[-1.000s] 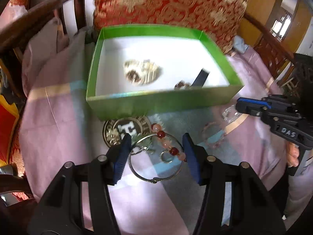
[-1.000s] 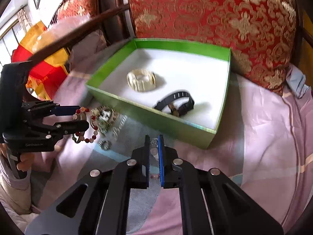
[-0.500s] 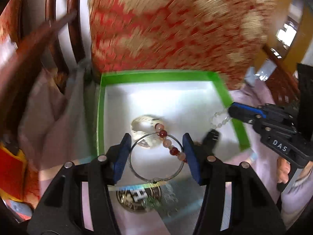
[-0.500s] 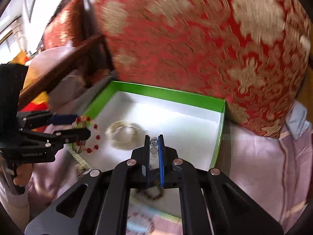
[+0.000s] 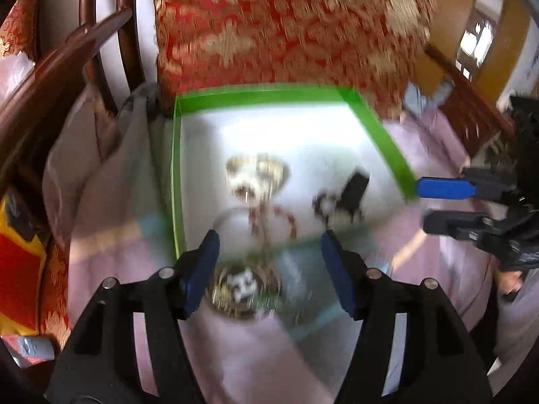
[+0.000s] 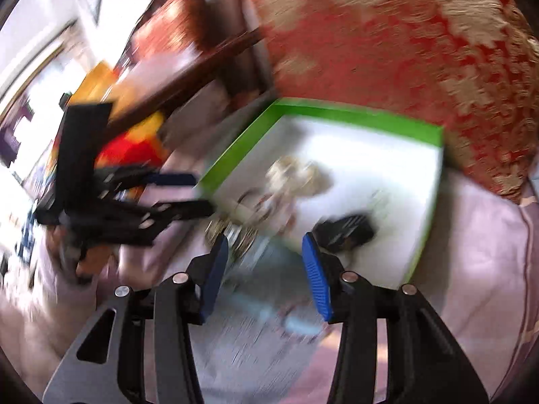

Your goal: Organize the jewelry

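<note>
Left wrist: blurred medallion (image 5: pixel 243 288), lettering unreadable

Blurred bracelets (image 5: pixel 257 175) and watch (image 5: pixel 350 195) (black) lie inside green box (image 5: pixel 269 96).

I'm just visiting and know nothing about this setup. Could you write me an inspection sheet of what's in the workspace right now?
Surface: pale pink cloth with light stripes, rumpled at the left.
Job's things: green box with a white floor, holding a cream bracelet, a red-bead bracelet on a thin ring, and a black watch. A round gold piece lies on the cloth outside the box's near wall. All are blurred.
Clutter: nothing seen beyond the jewelry.
Grippers: left gripper open and empty; right gripper open and empty.
Cables: nothing seen.
Surroundings: red and gold cushion behind the box, dark wooden chair frame at the left.
</note>
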### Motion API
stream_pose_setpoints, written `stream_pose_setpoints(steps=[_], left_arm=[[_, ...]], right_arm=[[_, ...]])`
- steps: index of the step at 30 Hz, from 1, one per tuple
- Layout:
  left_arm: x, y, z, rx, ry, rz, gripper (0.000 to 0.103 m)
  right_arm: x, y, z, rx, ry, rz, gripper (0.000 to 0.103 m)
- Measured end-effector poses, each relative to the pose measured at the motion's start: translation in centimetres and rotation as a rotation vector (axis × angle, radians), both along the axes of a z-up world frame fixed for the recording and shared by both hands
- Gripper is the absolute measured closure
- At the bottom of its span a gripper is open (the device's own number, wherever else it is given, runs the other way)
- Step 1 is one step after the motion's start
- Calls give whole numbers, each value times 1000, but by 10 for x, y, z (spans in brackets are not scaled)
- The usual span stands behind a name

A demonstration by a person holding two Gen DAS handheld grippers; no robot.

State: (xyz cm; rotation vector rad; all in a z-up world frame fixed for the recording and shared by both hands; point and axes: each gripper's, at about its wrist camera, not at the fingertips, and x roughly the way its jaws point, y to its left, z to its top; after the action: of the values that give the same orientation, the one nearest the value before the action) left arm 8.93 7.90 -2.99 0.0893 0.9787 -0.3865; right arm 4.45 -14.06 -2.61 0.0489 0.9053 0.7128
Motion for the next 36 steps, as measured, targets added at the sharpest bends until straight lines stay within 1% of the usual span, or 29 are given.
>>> stream_pose_setpoints(steps=[3,4,5,7,11,14,16,18,19,20,21,22,23,25,28,30,32,35,36], left_arm=[[-8,10,-33,56,96,34,41],[-7,14,-45,70,137,52,42],[-6,16,-50,82,156,63,42],[-2,18,-58,112,163,82,42],[9,20,-66,113,179,105,41],[15,16,-70,84,183,102,40],[17,8,-74,82,186,82,39],[16,-11,-86,89,198,34,39],[10,-22,-86,106,173,-6,39],[3,-29,-85,83,176,-55,39],[-4,-36,-82,34,186,-117,39],[-11,-40,-77,-2,177,-166,39],[-16,-42,-71,-2,149,-188,39],[-20,-40,-63,18,98,-178,33],[-12,-28,-67,6,133,-139,32],[-9,-24,-72,31,150,-119,33],[-11,-23,-77,53,157,-124,34],[-18,-32,-75,49,143,-165,34],[-21,-35,-74,44,137,-181,34]], right_arm=[[-3,17,-38,-129,52,6,57],[-1,18,-45,-152,63,3,57],[1,21,-52,-175,72,1,57],[3,24,-59,-195,75,3,57],[4,28,-66,-249,71,-8,57],[7,21,-70,-268,83,-16,57],[10,18,-74,-286,98,-25,57],[12,16,-77,-295,113,-25,56],[13,13,-79,-307,119,-25,56],[13,11,-79,-319,120,-27,56],[15,8,-79,-325,123,-27,56],[14,6,-79,-327,124,-28,56],[14,4,-79,-328,125,-29,56],[12,1,-80,-335,125,-25,56],[8,-1,-83,-378,121,-36,57],[8,-1,-88,-396,124,-42,57],[9,3,-93,-403,124,-44,61],[9,6,-93,-430,99,-49,66],[10,3,-93,-430,102,-64,74]])
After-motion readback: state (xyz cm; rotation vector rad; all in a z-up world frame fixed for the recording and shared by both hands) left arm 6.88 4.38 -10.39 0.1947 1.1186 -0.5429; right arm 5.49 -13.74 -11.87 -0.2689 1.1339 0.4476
